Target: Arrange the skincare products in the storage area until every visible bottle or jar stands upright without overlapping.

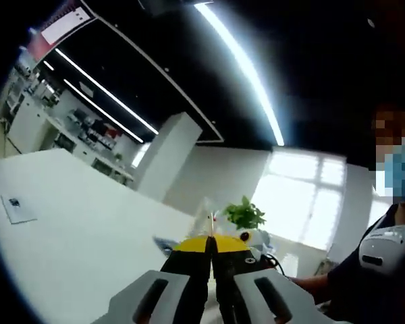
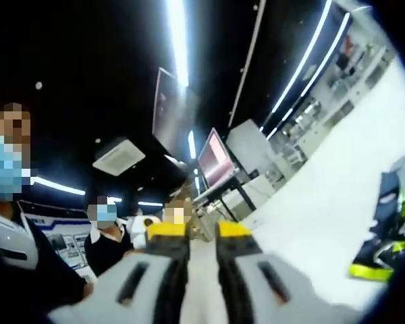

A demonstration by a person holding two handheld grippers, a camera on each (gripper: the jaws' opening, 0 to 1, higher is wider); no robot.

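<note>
1. In the left gripper view we hold the left gripper (image 1: 211, 244) tilted up over a white table (image 1: 74, 223), its yellow-tipped jaws pressed together with nothing between them
2. Beyond its tips we see a green leafy plant (image 1: 244, 214) before a bright window (image 1: 304, 196), and a small card (image 1: 17, 208) lies flat on the table well to the left
3. A person in a dark top (image 1: 378, 270) stands at the right edge of that view
4. In the right gripper view the right gripper (image 2: 192, 236) points up toward ceiling light strips (image 2: 177, 40), its jaws a narrow gap apart and gripping nothing
5. People (image 2: 108, 236) stand beyond it to the left, and a monitor (image 2: 212, 158) glows pink
6. We cannot make out any skincare bottle or jar; a dark blue and yellow-green object (image 2: 385, 243), too blurred to identify, lies on the white surface at the right edge
</note>
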